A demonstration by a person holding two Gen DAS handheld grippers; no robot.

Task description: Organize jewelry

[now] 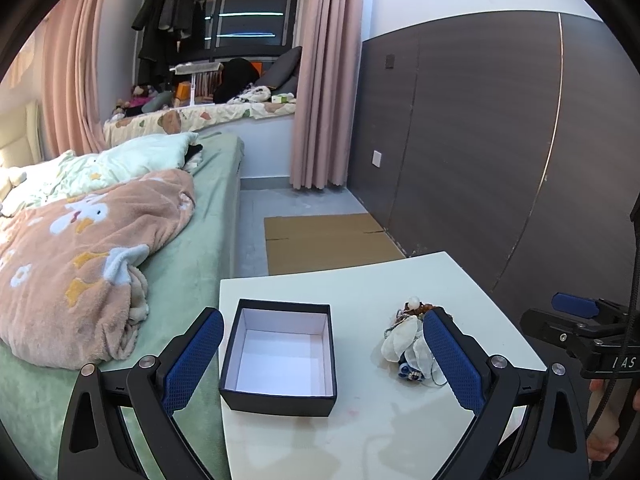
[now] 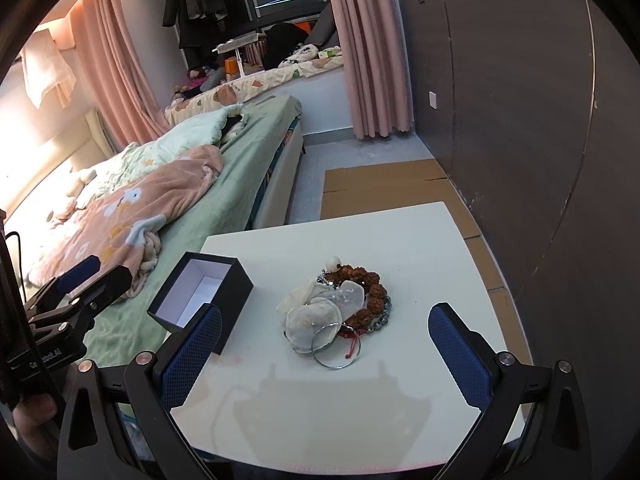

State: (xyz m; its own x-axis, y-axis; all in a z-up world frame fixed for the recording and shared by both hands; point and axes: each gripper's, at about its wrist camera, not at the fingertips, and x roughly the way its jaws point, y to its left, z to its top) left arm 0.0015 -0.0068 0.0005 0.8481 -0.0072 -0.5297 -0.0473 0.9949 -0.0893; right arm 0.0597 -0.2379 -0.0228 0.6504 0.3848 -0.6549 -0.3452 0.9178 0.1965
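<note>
A black box (image 1: 280,356) with a white empty inside stands open on the white table (image 1: 360,280). It also shows in the right wrist view (image 2: 200,300) at the table's left edge. A heap of jewelry (image 2: 340,304) lies mid-table: white shell pieces, a brown bead bracelet, a metal ring, a chain. In the left wrist view the heap (image 1: 408,340) sits beside my right finger. My left gripper (image 1: 320,360) is open, its fingers on either side of the box. My right gripper (image 2: 324,356) is open, just short of the heap.
A bed (image 1: 120,240) with a pink blanket lies left of the table. Flat cardboard (image 1: 324,240) lies on the floor beyond the table. A dark panelled wall (image 1: 480,140) runs along the right. Pink curtains (image 1: 328,80) hang at the back.
</note>
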